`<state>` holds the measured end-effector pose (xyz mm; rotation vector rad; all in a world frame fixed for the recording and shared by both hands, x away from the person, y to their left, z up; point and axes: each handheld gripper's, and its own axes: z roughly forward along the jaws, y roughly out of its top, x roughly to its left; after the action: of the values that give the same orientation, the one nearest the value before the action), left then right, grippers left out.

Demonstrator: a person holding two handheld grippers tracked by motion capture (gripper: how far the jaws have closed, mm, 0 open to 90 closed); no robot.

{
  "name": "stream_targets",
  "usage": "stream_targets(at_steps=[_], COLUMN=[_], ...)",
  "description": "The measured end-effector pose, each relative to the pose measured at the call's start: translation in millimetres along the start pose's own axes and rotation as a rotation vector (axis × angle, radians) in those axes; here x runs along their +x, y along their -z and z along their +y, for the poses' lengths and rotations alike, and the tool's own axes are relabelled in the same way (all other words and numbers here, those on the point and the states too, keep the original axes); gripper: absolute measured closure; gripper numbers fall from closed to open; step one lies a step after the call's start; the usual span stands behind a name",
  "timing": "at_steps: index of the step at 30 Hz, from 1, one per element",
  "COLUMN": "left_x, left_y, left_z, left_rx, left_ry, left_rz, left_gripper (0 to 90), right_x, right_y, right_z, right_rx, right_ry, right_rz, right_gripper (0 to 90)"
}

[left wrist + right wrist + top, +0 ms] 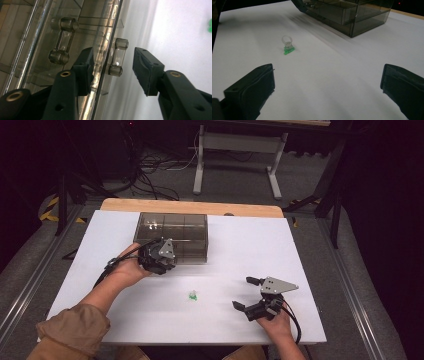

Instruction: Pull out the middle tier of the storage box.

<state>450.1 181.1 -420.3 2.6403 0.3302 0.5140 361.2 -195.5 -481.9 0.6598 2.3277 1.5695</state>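
A smoky see-through drawer box (172, 237) stands at the back left of the white table (250, 250). My left gripper (162, 257) is at the box's front. In the left gripper view its jaws (113, 51) straddle a clear drawer handle (118, 56), and a gap shows between the handle and the right pad (146, 72). A small clear ring on a green base (192, 295) sits on the table mid-front, apart from both grippers. My right gripper (242, 292) rests at the front right, open wide, nothing between its jaws (328, 72). Ahead of it I see the ring (287, 45) and the box (352, 15).
A second clear handle (61, 40) shows on a neighbouring drawer. A wooden strip (190, 206) edges the table's far side. Beyond it are a white desk frame (235, 165) and cables on the floor (150, 175).
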Motion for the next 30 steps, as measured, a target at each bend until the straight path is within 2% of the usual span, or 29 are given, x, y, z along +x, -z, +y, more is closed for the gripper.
stream_targets(at_steps=[4,6,7,11,22,30], left_x=[-0.6,-1.1,-1.1,-1.8,-8.7,-15.4], left_y=[-1.6,-2.4,-2.2,-1.8,8.1,12.4], left_z=[-0.6,-0.8,-0.7,-0.3,2.2,2.5], left_rx=[0.014,0.029,0.032,0.036,0.039,0.051], left_ry=[-0.014,-0.018,-0.014,-0.024,-0.021,-0.034], left_rz=[0.007,0.02,0.025,0.031,0.009,-0.007], left_gripper=[59.3,66.8,67.6,68.1,68.7,69.3], right_x=[0.1,0.2,0.2,0.3,0.1,0.2], right_y=[0.1,0.0,0.0,0.0,0.5,0.3], right_z=[0.0,0.0,0.1,0.1,0.1,0.0], right_rx=[-0.001,-0.001,-0.001,-0.001,-0.002,-0.002], right_ry=[0.002,0.002,0.003,0.003,0.001,0.001], right_rz=[0.0,0.001,0.001,0.002,-0.003,-0.004], right_gripper=[0.0,0.0,0.0,0.0,0.0,0.0])
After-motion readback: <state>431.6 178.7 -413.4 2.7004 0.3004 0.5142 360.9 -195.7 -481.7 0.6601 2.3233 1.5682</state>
